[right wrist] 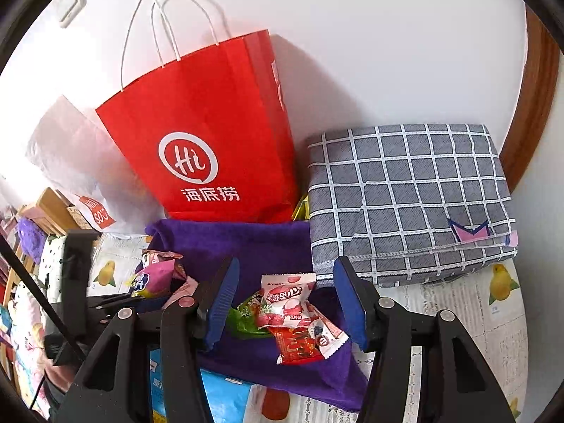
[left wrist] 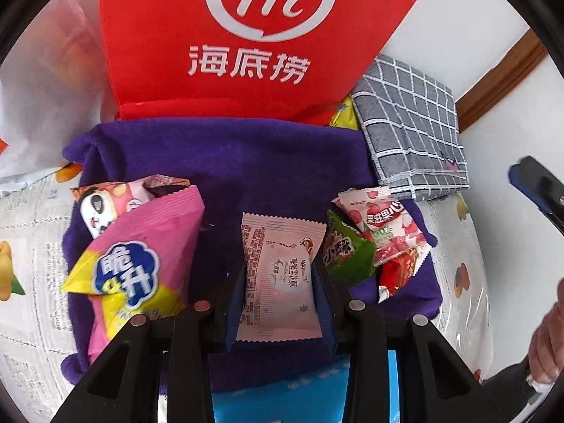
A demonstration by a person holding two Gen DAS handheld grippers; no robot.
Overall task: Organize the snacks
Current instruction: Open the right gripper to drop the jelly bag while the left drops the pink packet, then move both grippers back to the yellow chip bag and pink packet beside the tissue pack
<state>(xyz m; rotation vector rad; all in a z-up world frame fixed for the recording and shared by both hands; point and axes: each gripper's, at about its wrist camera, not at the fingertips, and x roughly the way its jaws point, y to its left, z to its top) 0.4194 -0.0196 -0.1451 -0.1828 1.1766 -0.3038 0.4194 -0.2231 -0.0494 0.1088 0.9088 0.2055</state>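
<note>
The left gripper (left wrist: 280,278) pinched a pale pink snack packet (left wrist: 278,275) above the purple towel (left wrist: 246,162); its slick wrapper could slip out. The right gripper (right wrist: 285,299) hung spread and empty over the small candy pile (right wrist: 292,317).

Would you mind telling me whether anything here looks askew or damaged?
Nothing looks damaged or spilled. The red paper bag leans tilted against the wall, and the small snacks on the purple towel lie in a loose jumble rather than in rows.

Left tongs (left wrist: 280,275) around pale pink snack packet (left wrist: 278,275) (above purple cloth (left wrist: 225,169))
</note>
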